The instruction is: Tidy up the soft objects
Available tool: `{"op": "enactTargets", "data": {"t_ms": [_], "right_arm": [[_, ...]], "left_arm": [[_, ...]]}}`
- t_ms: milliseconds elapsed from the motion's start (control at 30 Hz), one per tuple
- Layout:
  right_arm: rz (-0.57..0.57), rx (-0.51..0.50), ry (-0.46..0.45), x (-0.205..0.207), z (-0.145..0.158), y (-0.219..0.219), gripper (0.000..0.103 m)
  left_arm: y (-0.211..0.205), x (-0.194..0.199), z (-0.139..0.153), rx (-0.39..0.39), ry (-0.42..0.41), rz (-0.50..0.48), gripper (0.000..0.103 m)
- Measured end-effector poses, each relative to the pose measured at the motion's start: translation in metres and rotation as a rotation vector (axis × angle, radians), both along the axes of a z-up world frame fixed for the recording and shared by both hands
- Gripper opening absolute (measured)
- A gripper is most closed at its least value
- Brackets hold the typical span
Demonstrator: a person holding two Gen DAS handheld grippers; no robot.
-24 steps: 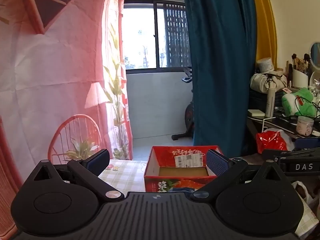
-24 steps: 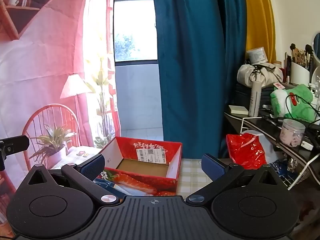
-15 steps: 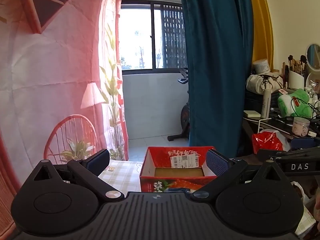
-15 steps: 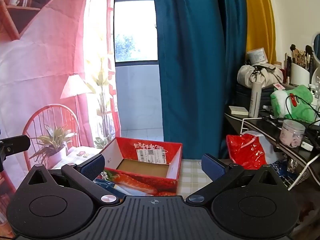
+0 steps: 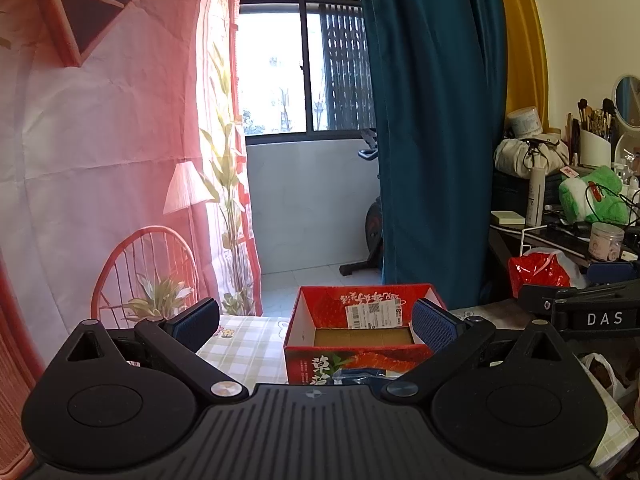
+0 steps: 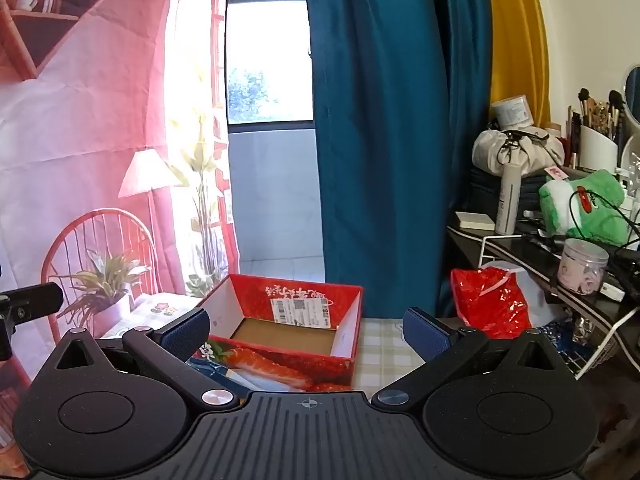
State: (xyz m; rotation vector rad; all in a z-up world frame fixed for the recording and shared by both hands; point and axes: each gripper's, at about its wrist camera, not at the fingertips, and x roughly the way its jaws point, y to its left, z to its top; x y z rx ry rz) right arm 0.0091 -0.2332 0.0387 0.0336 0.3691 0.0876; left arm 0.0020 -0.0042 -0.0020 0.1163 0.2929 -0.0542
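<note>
Over the last moment my left gripper (image 5: pixel 316 326) drifted slightly left, both it and my right gripper (image 6: pixel 306 332) stayed released and empty before the open red cardboard box (image 5: pixel 362 334), so sorting hadn't begun.

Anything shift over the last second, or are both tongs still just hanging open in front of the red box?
Only the left view moved: it swung a little rightward, so the red box and the shelf clutter slid left in its picture. The right view is unchanged. Nothing was gripped or released. The left tongs and right tongs stay wide open and empty, the box still sits empty on the checked tablecloth.
</note>
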Motion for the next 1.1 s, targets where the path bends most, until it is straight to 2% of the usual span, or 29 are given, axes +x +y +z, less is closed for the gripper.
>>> {"op": "enactTargets", "data": {"t_ms": [500,1100], "right_arm": [[-0.012,-0.002,0.004,0.003,-0.0015,-0.0051,0.103],[-0.013,-0.003,0.008,0.0037,-0.004,-0.0045,0.103]], "left_arm": [[-0.0027,0.0028,-0.0021,0.026,-0.01,0.053,0.103],[-0.004,0.0024,-0.0028,0.02,-0.001,0.06,0.103]]}}
